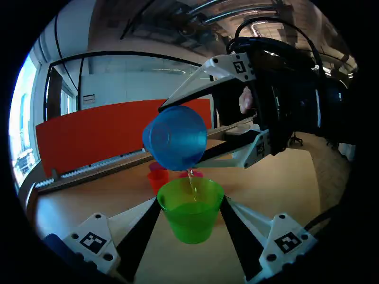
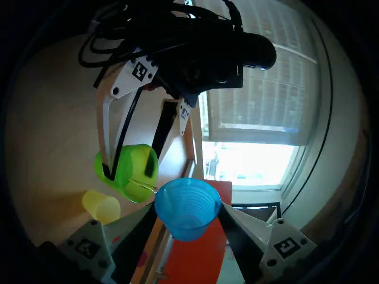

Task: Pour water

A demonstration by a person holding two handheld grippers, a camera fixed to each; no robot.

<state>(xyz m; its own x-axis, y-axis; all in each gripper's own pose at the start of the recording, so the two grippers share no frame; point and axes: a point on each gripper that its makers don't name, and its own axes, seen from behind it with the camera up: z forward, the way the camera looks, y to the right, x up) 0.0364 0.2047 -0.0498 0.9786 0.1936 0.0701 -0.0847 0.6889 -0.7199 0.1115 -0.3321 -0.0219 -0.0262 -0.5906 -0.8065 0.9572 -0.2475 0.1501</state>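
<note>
Left fingers (image 1: pixel 138 231) clamp green cup (image 1: pixel 190 218), right fingers (image 2: pixel 233 228) clamp tipped blue cup (image 1: pixel 175 137) above; orange cup (image 1: pixel 157 180) behind.

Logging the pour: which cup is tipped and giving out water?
The blue cup, tilted in the right gripper; a thin stream falls from it into the upright green cup in the left gripper.

A light wooden table (image 1: pixel 284 180) bears an orange cup (image 1: pixel 157 180), a pink cup (image 1: pixel 155 166) and a yellow cup (image 2: pixel 101 206).
</note>
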